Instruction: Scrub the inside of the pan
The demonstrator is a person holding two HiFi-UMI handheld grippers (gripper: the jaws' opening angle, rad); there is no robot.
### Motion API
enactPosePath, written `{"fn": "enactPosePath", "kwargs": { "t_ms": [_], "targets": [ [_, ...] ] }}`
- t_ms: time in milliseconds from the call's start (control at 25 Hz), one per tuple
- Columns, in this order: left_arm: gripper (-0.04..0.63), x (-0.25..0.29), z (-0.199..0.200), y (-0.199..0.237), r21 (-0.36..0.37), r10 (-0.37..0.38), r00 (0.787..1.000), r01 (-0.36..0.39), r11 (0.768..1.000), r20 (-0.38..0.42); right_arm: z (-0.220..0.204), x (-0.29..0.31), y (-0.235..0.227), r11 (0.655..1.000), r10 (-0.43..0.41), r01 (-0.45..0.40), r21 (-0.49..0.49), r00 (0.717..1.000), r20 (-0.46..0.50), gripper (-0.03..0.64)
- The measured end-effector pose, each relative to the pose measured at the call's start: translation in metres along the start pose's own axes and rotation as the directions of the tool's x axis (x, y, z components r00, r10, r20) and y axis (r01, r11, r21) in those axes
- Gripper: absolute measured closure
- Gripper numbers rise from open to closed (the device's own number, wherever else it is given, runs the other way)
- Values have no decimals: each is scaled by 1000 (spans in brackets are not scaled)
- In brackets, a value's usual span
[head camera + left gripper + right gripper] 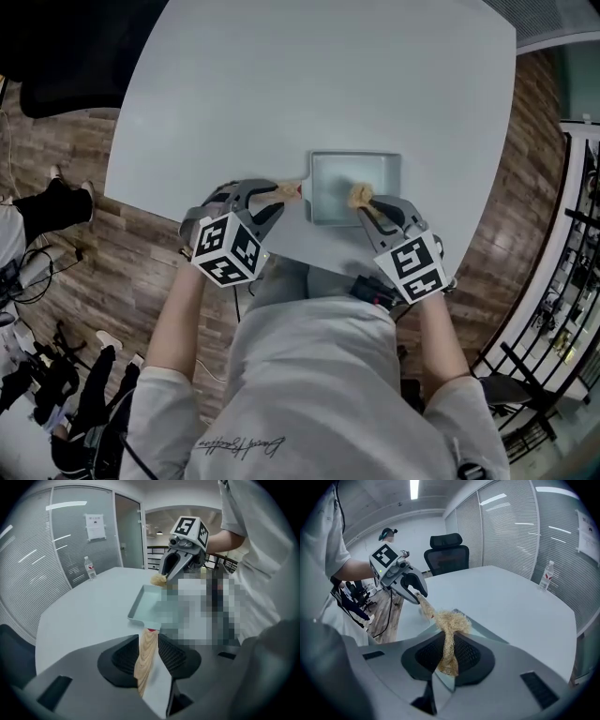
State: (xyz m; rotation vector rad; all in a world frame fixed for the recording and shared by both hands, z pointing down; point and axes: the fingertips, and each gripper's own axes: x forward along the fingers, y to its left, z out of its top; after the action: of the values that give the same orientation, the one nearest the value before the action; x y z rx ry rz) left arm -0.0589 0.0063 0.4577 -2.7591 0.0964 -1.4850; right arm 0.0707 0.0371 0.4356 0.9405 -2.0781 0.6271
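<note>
Pale grey table [281, 94] carries the pan [339, 192] at middle frame. Left gripper [274, 195] stands spread around its wooden handle [289, 190], probably the stiffest hold. Right gripper [366, 210] pinches a scrubber [359, 195], seemingly soft and light.

The person wears a pale grey short-sleeved T-shirt [319, 375] with dark script lettering [239, 447]. Either side of the T-shirt, the grey plastic left gripper [281, 192] and right gripper [362, 201] each carry a black-and-white square-marker cube [227, 248].
</note>
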Motion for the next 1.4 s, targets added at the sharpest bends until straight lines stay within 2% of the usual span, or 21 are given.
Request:
{"fn": "enactPosePath", "kwargs": {
  "t_ms": [160, 480, 960, 1160, 1400],
  "targets": [
    [433, 19, -12, 1, 51, -33, 997, 37, 998, -70, 0, 9, -4, 999, -2, 1, -37, 1000, -14, 548],
    [413, 38, -24, -1, 139, -64, 983, 89, 986, -172, -9, 11, -3, 1000, 3, -4, -20, 999, -35, 548],
    [437, 42, -24, -2, 157, -81, 978, 112, 981, -192, -7, 32, -10, 997, 10, -16, -82, 997, -78, 548],
    [440, 40, -14, -4, 164, -84, 978, 116, 980, -192, -10, 43, -21, 981, -2, -26, -190, 989, -146, 548],
    [440, 39, -8, -8, 166, -83, 978, 116, 979, -191, -8, 61, -26, 936, -2, -75, -344, 976, -217, 548]
  ]
}}
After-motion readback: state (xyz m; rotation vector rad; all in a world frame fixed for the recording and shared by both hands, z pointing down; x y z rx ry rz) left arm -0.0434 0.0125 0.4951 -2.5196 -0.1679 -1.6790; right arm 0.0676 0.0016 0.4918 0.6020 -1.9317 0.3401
